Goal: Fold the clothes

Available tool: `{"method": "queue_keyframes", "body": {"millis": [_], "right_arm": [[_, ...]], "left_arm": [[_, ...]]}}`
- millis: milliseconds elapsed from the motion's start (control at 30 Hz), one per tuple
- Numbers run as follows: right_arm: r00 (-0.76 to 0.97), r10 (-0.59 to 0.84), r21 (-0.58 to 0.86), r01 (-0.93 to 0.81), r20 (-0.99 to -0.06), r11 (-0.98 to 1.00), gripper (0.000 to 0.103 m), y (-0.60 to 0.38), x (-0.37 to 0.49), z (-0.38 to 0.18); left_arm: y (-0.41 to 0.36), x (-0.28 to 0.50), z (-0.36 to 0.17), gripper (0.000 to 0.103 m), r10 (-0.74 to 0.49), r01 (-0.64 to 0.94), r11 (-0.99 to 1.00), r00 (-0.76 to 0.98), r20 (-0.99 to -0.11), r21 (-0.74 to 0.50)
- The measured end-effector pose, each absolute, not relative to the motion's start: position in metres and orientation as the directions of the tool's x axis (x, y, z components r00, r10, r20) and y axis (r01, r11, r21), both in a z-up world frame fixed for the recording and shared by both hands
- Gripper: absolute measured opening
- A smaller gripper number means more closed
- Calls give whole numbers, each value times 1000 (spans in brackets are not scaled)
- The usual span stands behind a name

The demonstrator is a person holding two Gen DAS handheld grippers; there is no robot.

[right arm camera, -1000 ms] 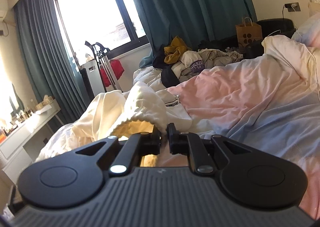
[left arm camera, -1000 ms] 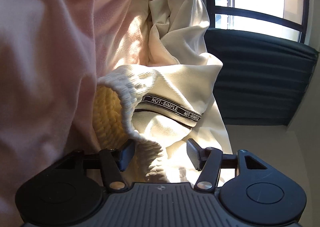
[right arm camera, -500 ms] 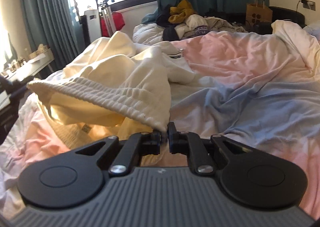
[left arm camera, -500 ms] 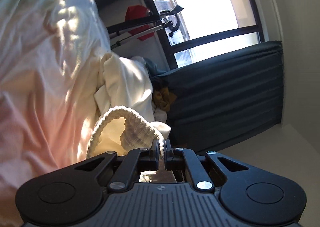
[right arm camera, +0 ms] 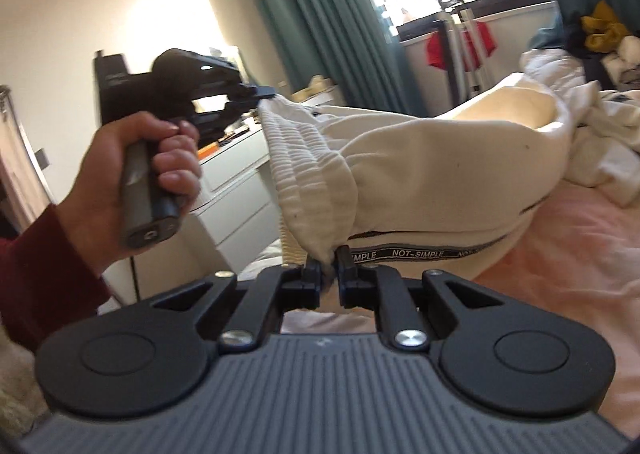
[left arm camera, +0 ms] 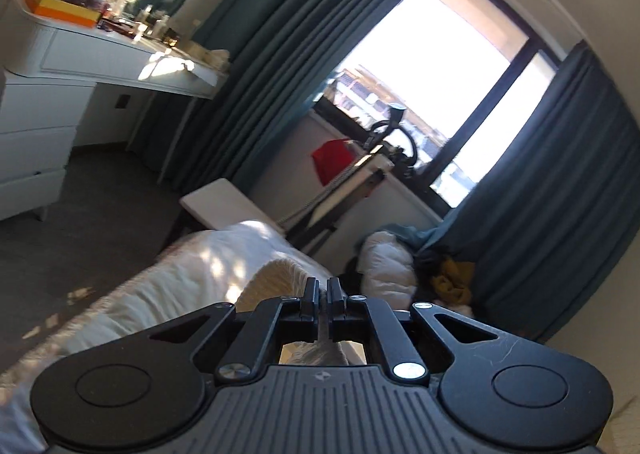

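Note:
Cream trousers (right arm camera: 420,170) with a ribbed elastic waistband (right arm camera: 296,158) and a black "NOT-SIMPLE" side tape hang stretched between both grippers above the bed. My right gripper (right arm camera: 330,260) is shut on the lower corner of the waistband. My left gripper (right arm camera: 264,96), held by a person's hand (right arm camera: 132,158) in a dark red sleeve, pinches the upper corner of the waistband. In the left wrist view my left gripper (left arm camera: 323,290) is shut on the cream ribbed waistband (left arm camera: 276,282), which curls up just left of the jaws. The trouser legs trail back onto the bed.
The bed with pink and white bedding (right arm camera: 568,254) lies below. A pile of other clothes (right arm camera: 604,34) sits at its far end by the teal curtains (left arm camera: 280,46). A white dresser (left arm camera: 80,66) with clutter stands left. A red-and-white folding rack (left arm camera: 352,170) stands under the window.
The left gripper closed on the waistband and lifted away from the bed, its view swinging towards the room and window. The right gripper swung left with its corner, stretching the waistband taut.

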State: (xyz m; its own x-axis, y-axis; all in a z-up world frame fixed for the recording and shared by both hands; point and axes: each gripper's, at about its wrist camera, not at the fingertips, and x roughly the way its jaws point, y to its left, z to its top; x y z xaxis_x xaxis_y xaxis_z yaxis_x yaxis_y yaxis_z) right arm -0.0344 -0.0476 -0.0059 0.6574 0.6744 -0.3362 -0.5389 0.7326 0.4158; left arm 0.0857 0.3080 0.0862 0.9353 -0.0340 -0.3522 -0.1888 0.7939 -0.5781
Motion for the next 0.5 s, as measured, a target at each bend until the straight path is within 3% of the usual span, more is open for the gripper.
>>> {"method": "queue_keyframes", "body": {"millis": [233,333,500], "right_arm": [[495,744,459,-587,-450,668,12,30,18,-71],[459,752,497,-565,-473,658,12,37,35,-93],[438,756,470,-598,-486,649,16,33,37,-81]], "left_arm": [[381,116,11,4,84,-405,767,832,-548,-498],[395,123,-13,4,90,-438,748,811,-579,-498],[395,113,-13,9,74,-419,763,813,-577,-492]]}}
